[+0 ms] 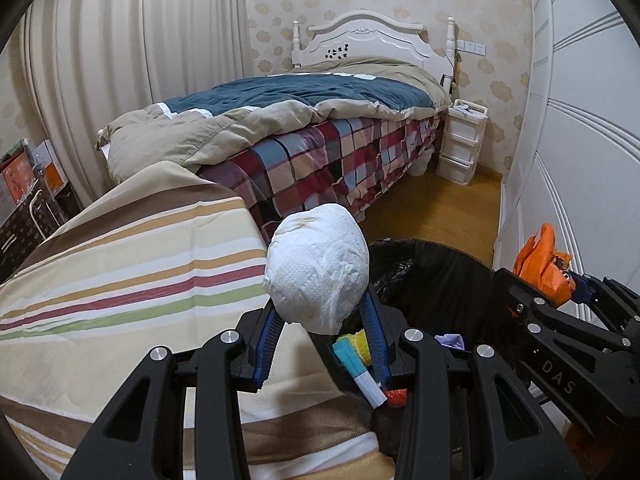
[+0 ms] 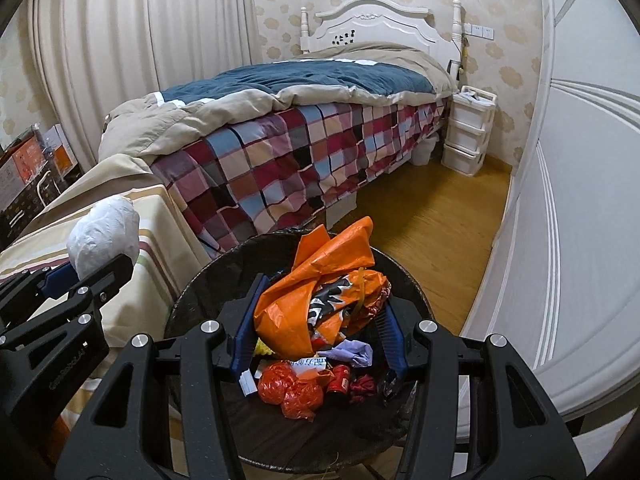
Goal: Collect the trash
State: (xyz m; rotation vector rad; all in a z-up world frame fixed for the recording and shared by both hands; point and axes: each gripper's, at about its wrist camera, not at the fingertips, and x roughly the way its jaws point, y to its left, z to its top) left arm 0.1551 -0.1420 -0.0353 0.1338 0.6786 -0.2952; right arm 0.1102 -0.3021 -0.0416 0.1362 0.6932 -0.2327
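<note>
My left gripper is shut on a white crumpled paper ball, held above the edge of the striped cloth and the rim of the black-lined trash bin. The ball also shows in the right wrist view. My right gripper is shut on an orange plastic wrapper, held directly over the open bin. The wrapper also shows in the left wrist view. Inside the bin lie red plastic, purple plastic, a small red can and a blue-white tube.
A striped cloth-covered surface stands left of the bin. Behind it is a bed with a checked blanket and a white drawer unit. A white wardrobe runs along the right. Boxes stand far left. Wooden floor lies between.
</note>
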